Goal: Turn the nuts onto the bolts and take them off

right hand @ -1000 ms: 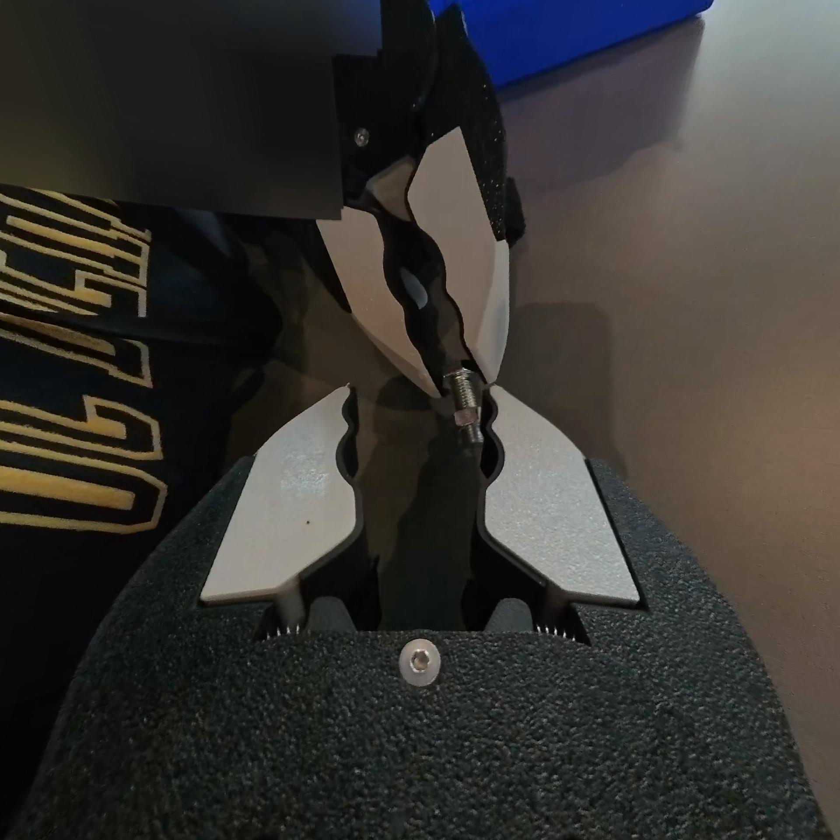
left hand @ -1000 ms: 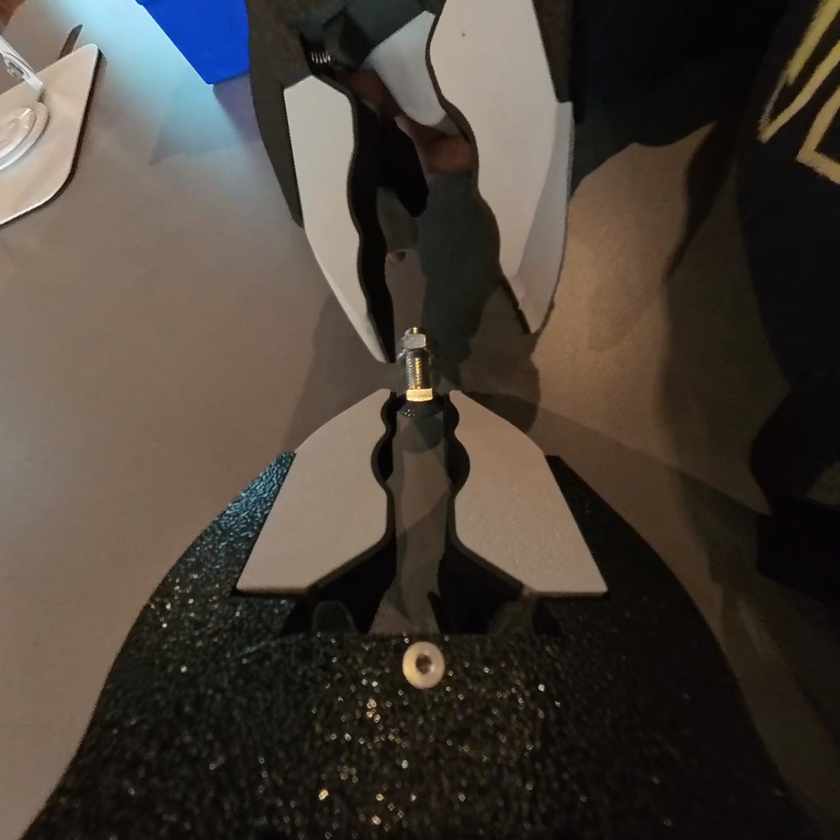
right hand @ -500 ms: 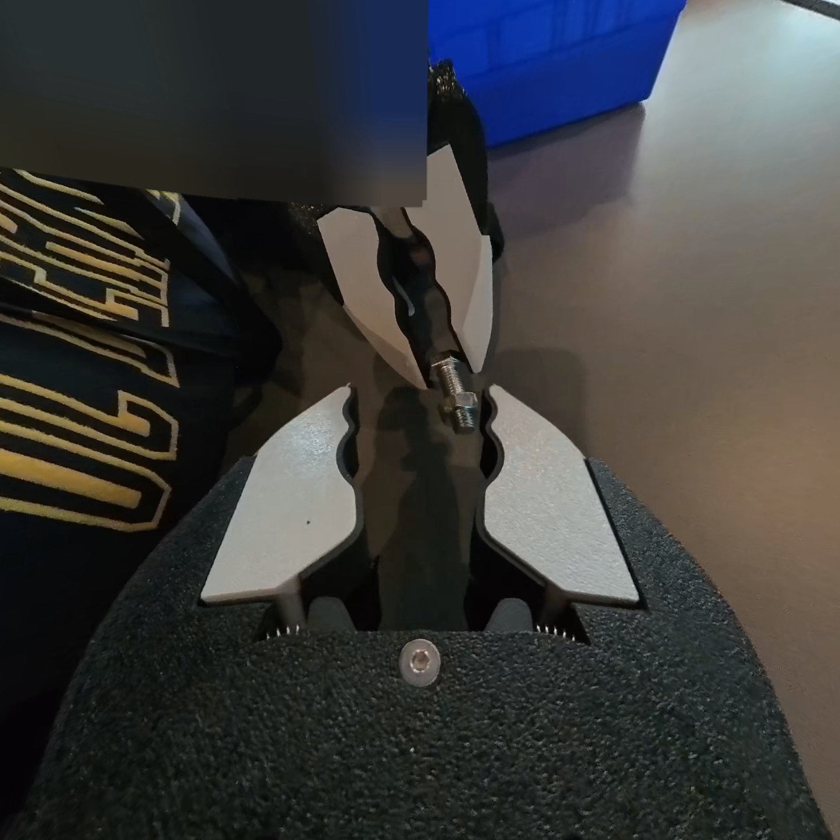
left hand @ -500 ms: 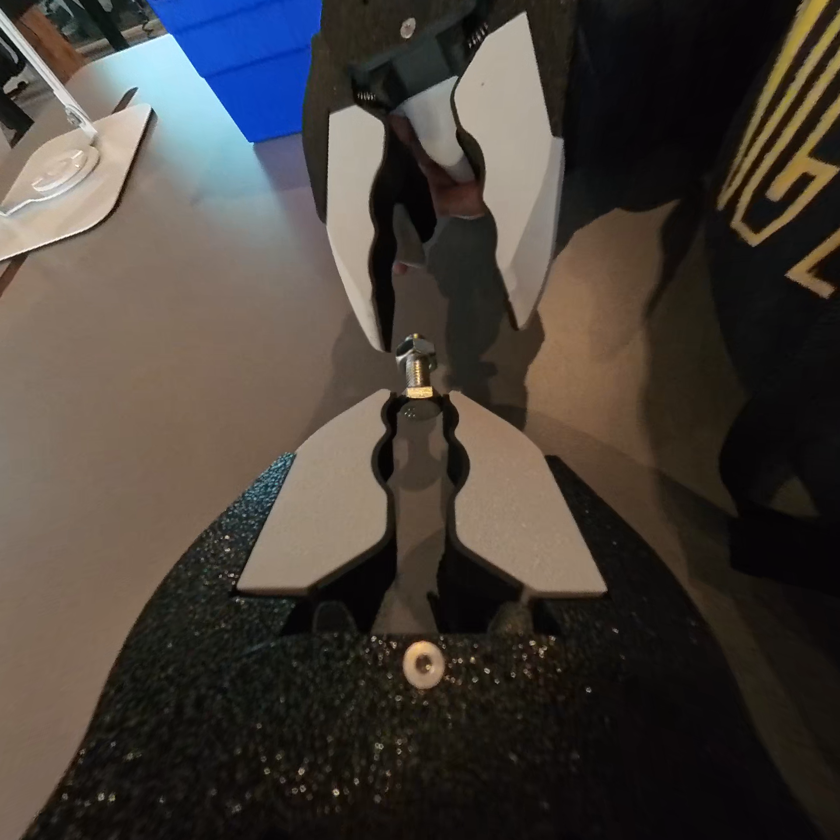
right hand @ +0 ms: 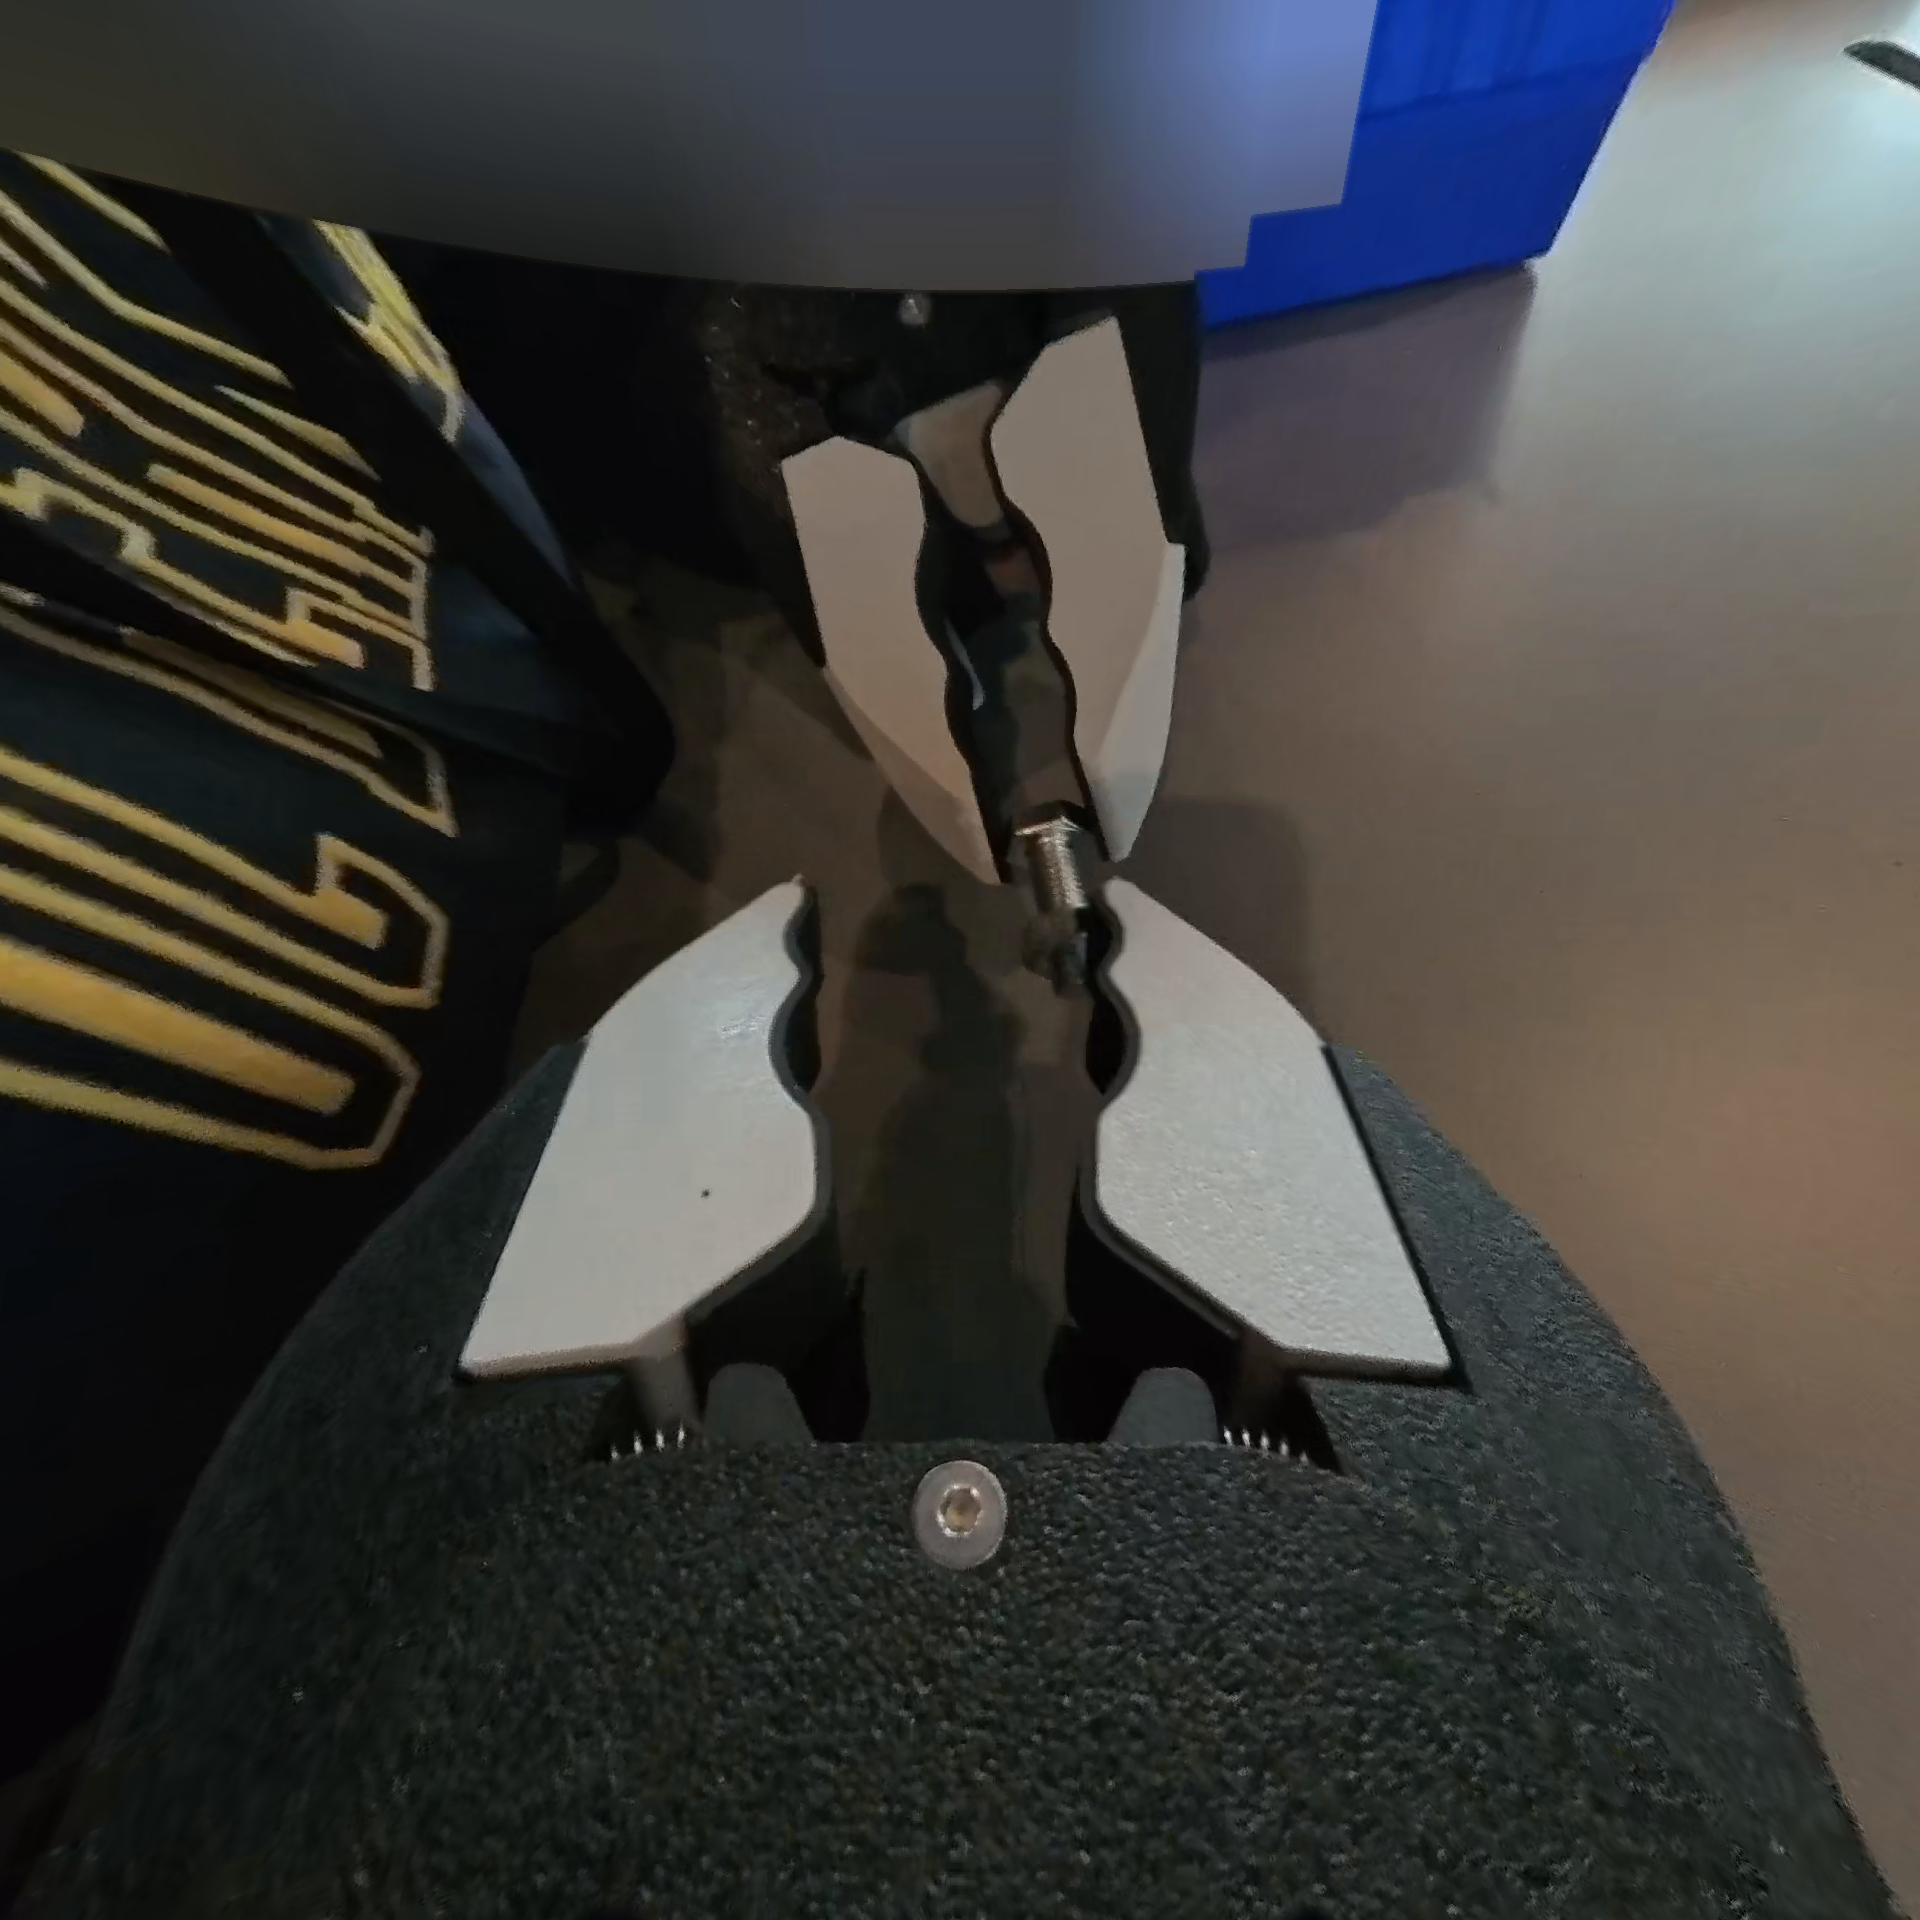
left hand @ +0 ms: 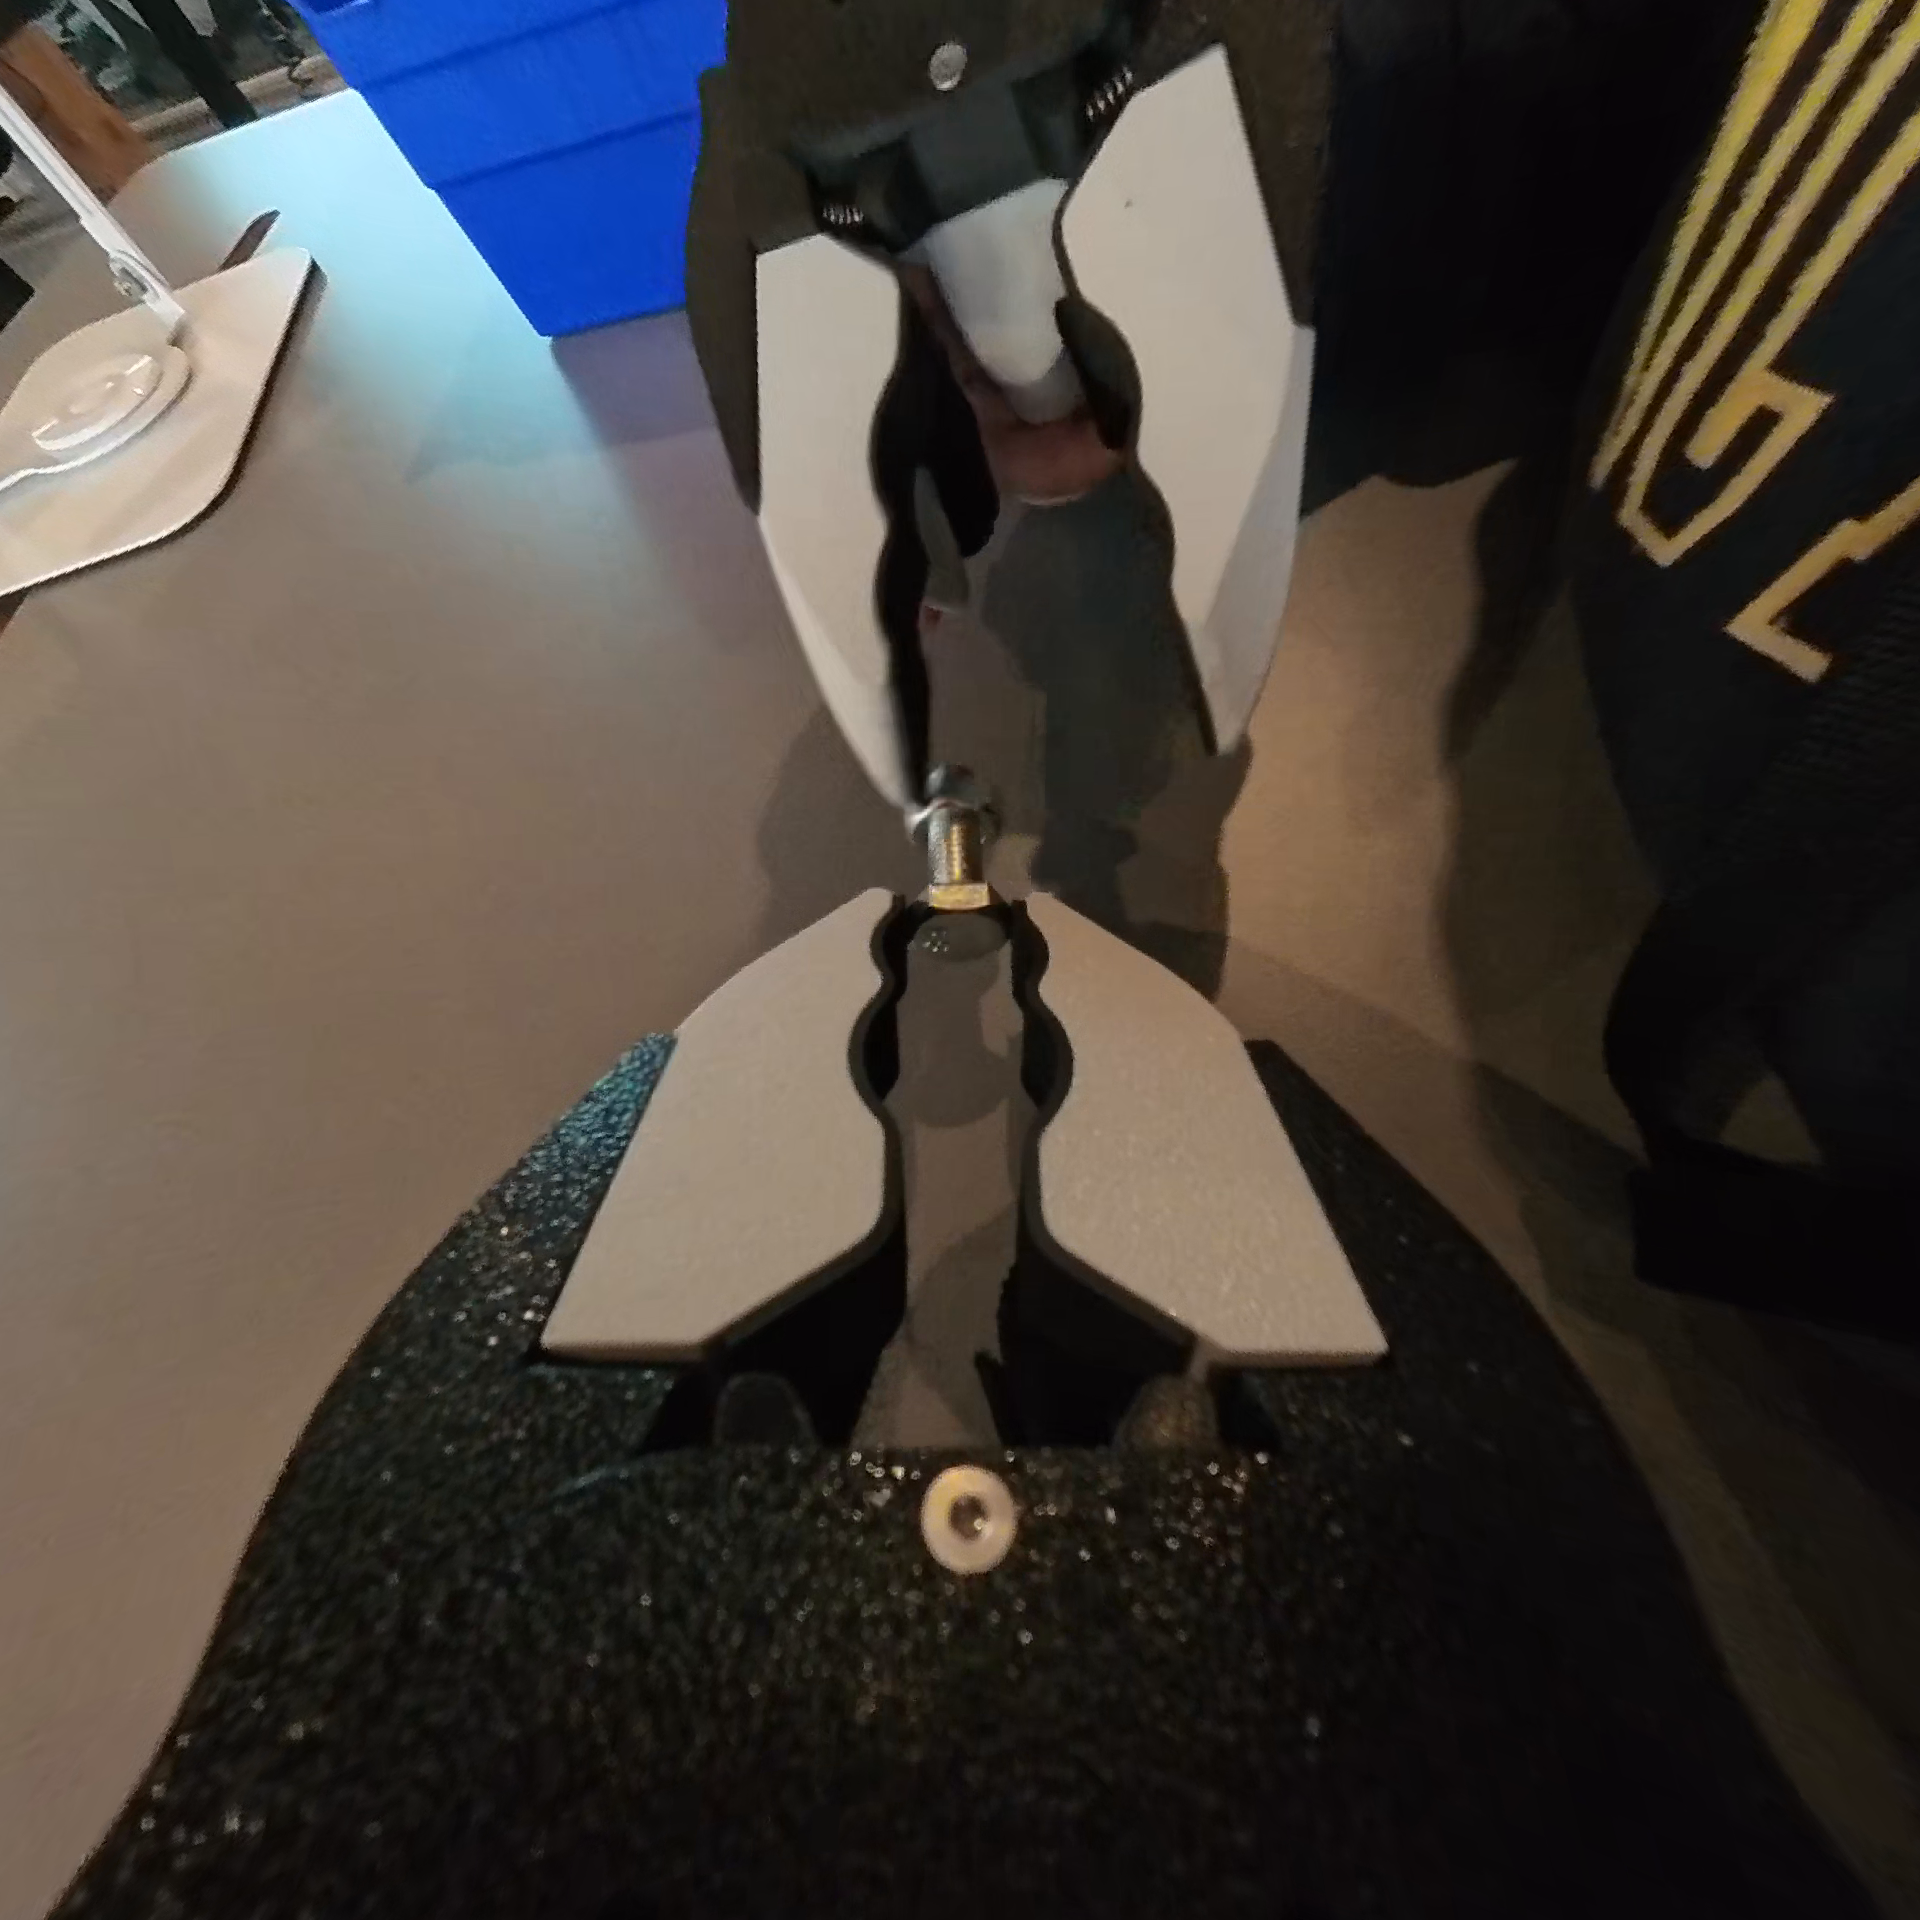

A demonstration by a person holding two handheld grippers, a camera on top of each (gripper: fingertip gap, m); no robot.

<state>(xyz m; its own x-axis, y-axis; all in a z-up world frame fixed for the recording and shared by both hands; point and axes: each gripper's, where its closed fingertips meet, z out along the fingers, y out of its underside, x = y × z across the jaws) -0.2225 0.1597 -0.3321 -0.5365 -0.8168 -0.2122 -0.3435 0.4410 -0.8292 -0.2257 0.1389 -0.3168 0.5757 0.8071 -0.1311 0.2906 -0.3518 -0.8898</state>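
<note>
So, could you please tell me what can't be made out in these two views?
- Nut: left wrist view, too small to tell how far it is threaded.
- Bolt head: right wrist view, hidden between the left claw tips.
- Blue bin: cut off by the top edge; contents unseen.

1. The right gripper [right hand: 956,914] fills the lower part of the view, its two grey fingers [right hand: 665,1164] spread apart.
2. The left gripper [right hand: 1049,831] points back at it, its tips pinching the head of a bolt [right hand: 1051,862].
3. A nut [right hand: 1055,948] sits near the bolt's free end, just beside the right-hand finger's tip.
4. A blue bin [right hand: 1455,156] stands on the brown table [right hand: 1558,727].
5. Dark clothing [right hand: 208,727] with yellow lettering is at left.
</note>
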